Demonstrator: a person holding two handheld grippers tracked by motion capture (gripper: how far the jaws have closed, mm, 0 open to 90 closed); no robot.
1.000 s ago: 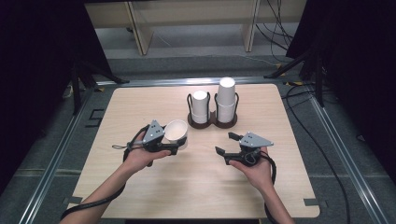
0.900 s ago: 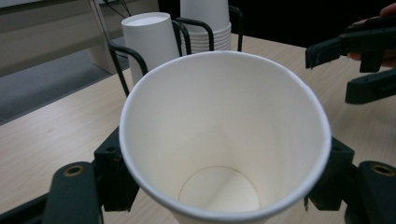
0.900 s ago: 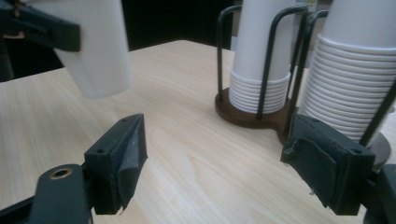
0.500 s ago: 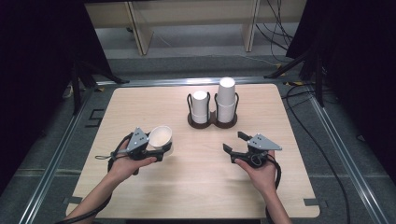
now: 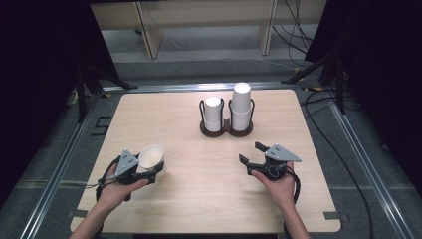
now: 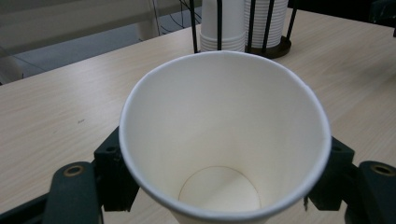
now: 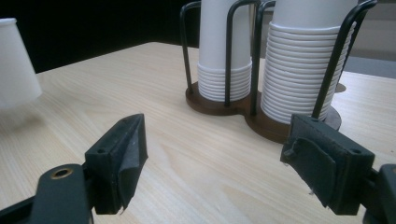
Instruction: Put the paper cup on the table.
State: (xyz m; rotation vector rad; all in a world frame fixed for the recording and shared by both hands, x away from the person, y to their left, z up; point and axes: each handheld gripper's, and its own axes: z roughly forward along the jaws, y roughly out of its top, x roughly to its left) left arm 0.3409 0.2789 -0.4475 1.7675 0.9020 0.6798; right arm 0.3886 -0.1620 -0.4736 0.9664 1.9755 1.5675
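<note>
A white paper cup (image 5: 151, 158) is held mouth up at the table's near left, and my left gripper (image 5: 153, 169) is shut on its sides. The left gripper view looks down into the cup (image 6: 224, 140), with a black jaw pressed against each side. My right gripper (image 5: 251, 153) stands open at the near right, nothing between its jaws. In the right gripper view this gripper (image 7: 215, 154) faces a dark cup holder (image 7: 261, 119) with two stacks of white cups (image 7: 299, 70), and the held cup (image 7: 14, 65) shows at the far left.
The cup holder (image 5: 227, 129) stands at the back middle of the wooden table (image 5: 209, 199), with a short stack (image 5: 213, 113) and a taller stack (image 5: 241, 105). A metal frame (image 5: 59, 164) runs around the table. Cables (image 5: 318, 99) lie on the floor at the right.
My left gripper has drawn back toward the near left edge with the cup in it. My right gripper has shifted slightly right and nearer, still open.
</note>
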